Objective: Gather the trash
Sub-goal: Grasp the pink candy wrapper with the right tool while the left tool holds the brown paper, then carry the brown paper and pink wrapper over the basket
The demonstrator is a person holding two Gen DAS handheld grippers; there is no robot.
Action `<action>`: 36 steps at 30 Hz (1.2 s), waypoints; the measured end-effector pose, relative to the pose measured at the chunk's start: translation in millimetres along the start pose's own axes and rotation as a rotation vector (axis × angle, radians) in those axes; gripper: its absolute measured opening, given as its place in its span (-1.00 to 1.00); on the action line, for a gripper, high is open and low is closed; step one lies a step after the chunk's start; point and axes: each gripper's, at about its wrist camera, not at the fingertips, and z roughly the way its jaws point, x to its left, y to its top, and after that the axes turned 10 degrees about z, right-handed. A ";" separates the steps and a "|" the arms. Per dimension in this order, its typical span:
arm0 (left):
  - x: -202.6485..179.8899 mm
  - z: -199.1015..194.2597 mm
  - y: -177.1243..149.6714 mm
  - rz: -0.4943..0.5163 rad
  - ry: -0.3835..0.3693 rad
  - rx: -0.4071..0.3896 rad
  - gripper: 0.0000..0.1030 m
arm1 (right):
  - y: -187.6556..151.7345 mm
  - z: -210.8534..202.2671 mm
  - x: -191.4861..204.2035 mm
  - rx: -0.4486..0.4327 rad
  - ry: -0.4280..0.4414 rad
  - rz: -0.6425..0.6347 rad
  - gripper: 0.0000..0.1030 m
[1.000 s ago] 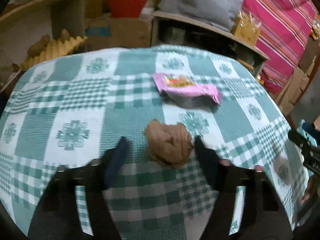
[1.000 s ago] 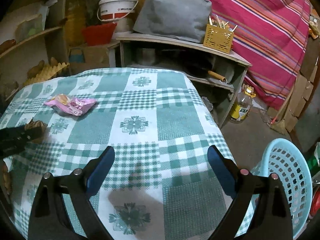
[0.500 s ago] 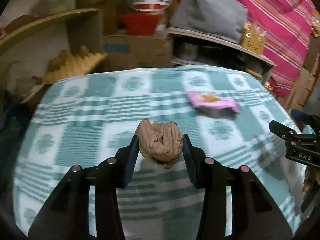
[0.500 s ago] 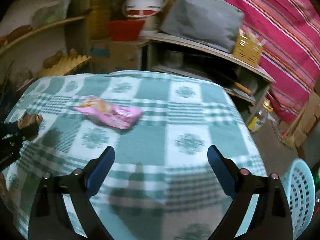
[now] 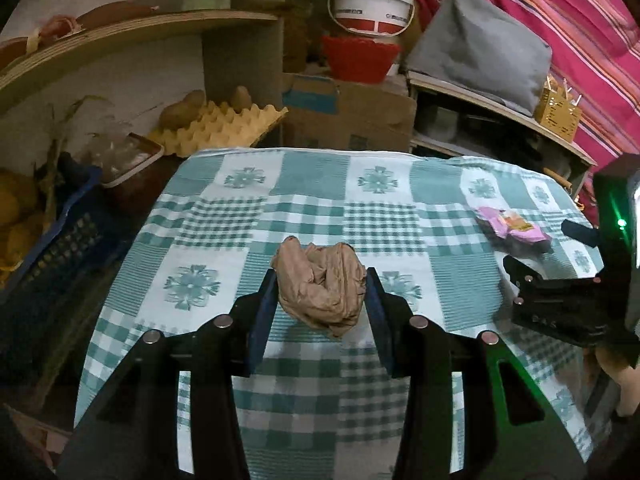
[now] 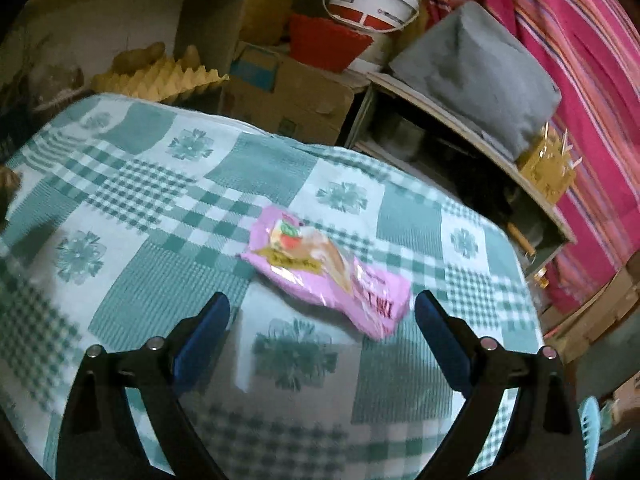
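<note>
In the left wrist view, the left hand-held gripper (image 5: 320, 292) is clamping a crumpled brown paper ball (image 5: 320, 286) above the green-and-white checked worktop (image 5: 200, 240). In the right wrist view, the right hand-held gripper (image 6: 322, 312) is standing wide apart, just short of a pink plastic snack wrapper (image 6: 326, 270) lying flat on the worktop.

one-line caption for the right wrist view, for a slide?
Right tool, jaws open, approaches a pink snack wrapper lying on the green checked tablecloth.
</note>
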 end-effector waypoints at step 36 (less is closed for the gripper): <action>-62.6 -8.3 10.1 0.106 -0.033 -0.027 -0.18 | -7.4 -60.0 -110.0 -0.052 0.048 0.077 -0.80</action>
